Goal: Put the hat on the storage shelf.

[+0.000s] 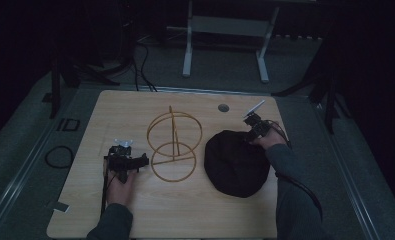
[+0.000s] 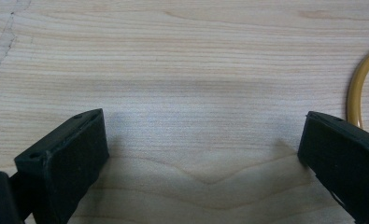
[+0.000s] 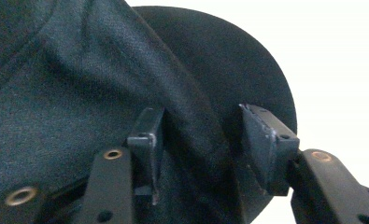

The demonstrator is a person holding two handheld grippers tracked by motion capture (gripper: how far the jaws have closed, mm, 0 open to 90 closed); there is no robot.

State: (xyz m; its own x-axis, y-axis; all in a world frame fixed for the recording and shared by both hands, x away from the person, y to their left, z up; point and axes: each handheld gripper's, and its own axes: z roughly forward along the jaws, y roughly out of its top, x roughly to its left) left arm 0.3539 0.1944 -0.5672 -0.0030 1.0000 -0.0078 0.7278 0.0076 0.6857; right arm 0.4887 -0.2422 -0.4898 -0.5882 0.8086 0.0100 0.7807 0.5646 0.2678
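Resting on the wooden table (image 1: 85,210), the left gripper (image 2: 203,154) has its jaws spread wide over bare wood, beside the yellow wire frame (image 1: 174,146). Farther right, the right gripper (image 3: 198,140) straddles the black cap's (image 1: 234,162) edge, jaws half spread, not visibly pinching it.

Wooden table (image 1: 195,205) — black cap (image 1: 233,165), wire stand (image 1: 174,146)

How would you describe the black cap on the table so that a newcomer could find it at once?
Start at the wooden table and look to its right half, just right of the yellow wire stand. The cap lies there as a dark, rounded cloth mound, with the right gripper at its far edge. It is the one soft, black, solid shape there.
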